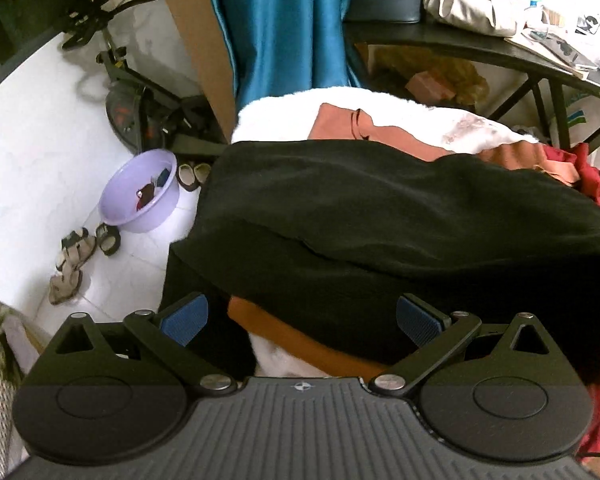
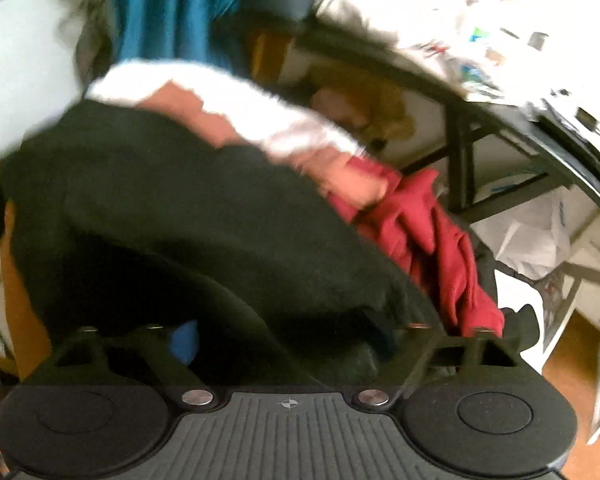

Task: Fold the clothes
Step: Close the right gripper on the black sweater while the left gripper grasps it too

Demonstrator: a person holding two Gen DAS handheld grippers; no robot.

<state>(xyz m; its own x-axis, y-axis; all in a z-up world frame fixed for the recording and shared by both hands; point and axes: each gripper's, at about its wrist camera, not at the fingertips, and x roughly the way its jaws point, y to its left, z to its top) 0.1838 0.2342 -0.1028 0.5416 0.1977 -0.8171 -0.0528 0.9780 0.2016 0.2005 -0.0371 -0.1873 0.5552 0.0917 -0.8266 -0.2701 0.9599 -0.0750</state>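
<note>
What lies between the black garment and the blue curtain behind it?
In the left wrist view, a white fluffy blanket with a folded salmon garment on it lies between black garment and curtain.

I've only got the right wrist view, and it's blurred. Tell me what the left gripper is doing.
Observer: The left gripper is open, jaws spread wide and holding nothing, at the near edge of the black garment.
Operator: Report what's on the floor left of the pile.
Observer: A lavender basin with a few small items inside.
Operator: Name anything nearer than that.
Observer: Sandals lie scattered on the white tiles.
</note>
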